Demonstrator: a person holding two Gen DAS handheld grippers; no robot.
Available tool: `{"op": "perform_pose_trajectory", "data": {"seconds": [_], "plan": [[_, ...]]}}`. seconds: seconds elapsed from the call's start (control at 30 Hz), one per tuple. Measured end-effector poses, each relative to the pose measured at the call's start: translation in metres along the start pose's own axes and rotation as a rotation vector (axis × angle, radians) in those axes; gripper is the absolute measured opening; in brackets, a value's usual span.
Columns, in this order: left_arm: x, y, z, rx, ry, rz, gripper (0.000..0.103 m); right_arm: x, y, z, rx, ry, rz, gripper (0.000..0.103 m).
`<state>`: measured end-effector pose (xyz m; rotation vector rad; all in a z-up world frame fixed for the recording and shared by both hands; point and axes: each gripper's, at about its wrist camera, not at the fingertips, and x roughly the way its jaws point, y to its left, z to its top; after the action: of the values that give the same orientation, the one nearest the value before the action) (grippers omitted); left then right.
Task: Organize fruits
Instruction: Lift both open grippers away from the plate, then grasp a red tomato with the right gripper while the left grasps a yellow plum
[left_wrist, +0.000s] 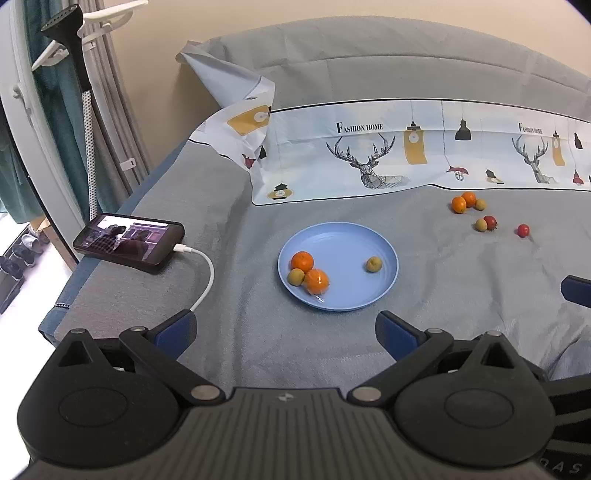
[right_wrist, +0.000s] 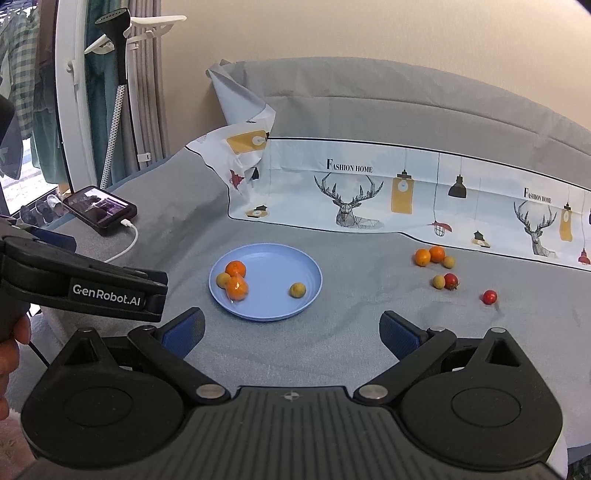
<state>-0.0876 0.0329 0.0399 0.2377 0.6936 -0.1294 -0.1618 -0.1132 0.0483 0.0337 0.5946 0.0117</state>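
Note:
A blue plate (left_wrist: 373, 236) (right_wrist: 295, 266) lies on the grey cloth and holds two oranges (left_wrist: 302, 260) (right_wrist: 235, 268), one of them wrapped in clear film (left_wrist: 317, 281) (right_wrist: 236, 288), and two small tan fruits (left_wrist: 374, 264) (right_wrist: 297, 290). To its right on the cloth lie two more oranges (left_wrist: 464, 201) (right_wrist: 429, 255), two tan fruits (left_wrist: 480, 224) (right_wrist: 438, 281) and two red tomatoes (left_wrist: 523, 230) (right_wrist: 489, 296). My left gripper (left_wrist: 286, 330) is open and empty, just short of the plate. My right gripper (right_wrist: 291, 328) is open too, with nothing between its fingers.
A phone (left_wrist: 129, 243) (right_wrist: 99, 210) with a white cable lies at the left edge of the surface. A deer-print cloth (left_wrist: 406, 155) (right_wrist: 406, 199) stands along the back. The left gripper's body (right_wrist: 85, 284) shows at the left in the right wrist view.

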Motion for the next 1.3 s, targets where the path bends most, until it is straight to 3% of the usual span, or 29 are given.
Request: {"op": "perform_pose_trajectory", "data": {"seconds": [1.0, 1.3], "plan": [[0.018, 0.0, 0.003, -0.008, 0.03, -0.005, 0.103, 0.011, -0.004, 0.0, 0.007, 0.034, 0.007, 0.1], [0.046, -0.017, 0.021, 0.002, 0.067, 0.018, 0.103, 0.028, -0.04, 0.002, 0.125, 0.002, -0.035, 0.1]]}}
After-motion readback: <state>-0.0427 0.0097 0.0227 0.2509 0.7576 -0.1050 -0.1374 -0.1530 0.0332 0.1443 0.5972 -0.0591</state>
